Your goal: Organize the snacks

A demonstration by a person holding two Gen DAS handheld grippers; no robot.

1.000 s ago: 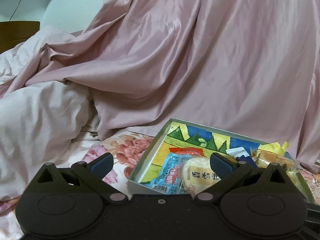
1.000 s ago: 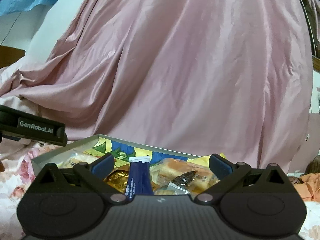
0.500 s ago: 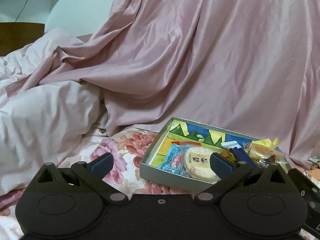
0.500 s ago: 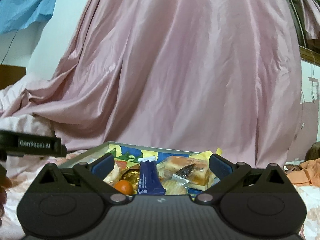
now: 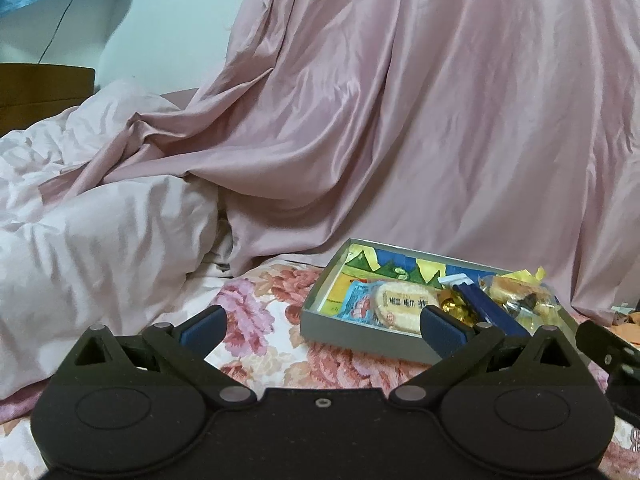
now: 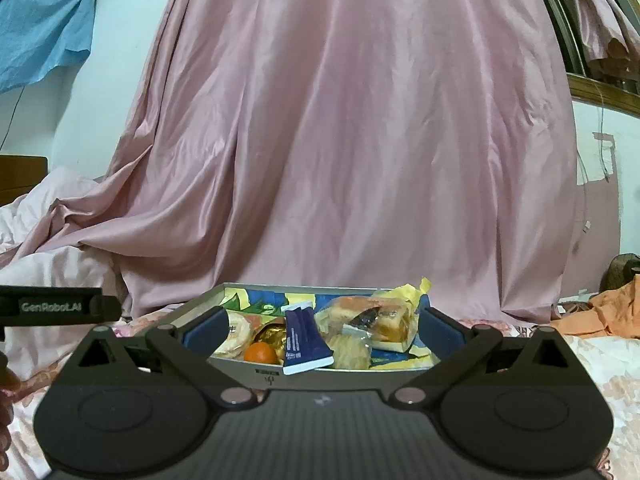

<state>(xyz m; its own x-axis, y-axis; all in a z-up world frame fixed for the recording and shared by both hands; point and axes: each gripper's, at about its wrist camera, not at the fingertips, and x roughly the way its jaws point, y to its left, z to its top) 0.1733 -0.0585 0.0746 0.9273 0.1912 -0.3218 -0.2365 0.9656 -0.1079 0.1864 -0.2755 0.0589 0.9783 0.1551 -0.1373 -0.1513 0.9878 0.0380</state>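
A grey box [image 5: 360,340] with a colourful lining lies on the flowered bed sheet and holds several snacks: a round rice cracker [image 5: 404,306], a blue packet [image 5: 358,306], a dark blue stick pack [image 5: 486,312], gold-wrapped sweets [image 5: 454,306] and wrapped cakes [image 5: 520,298]. The right wrist view shows the box [image 6: 240,368], the stick pack [image 6: 302,338], an orange ball [image 6: 260,353] and the cakes [image 6: 372,316]. My left gripper [image 5: 320,326] is open and empty, left of the box. My right gripper [image 6: 320,326] is open and empty, just in front of the box.
A pink satin sheet [image 5: 400,120] hangs behind the box. A crumpled pale duvet [image 5: 80,240] lies at the left. Orange cloth [image 6: 608,312] lies at the right. The left gripper's body [image 6: 52,306] shows at the left of the right wrist view.
Both grippers have drawn back from the box, which now looks smaller and farther away. Both stay open and empty.
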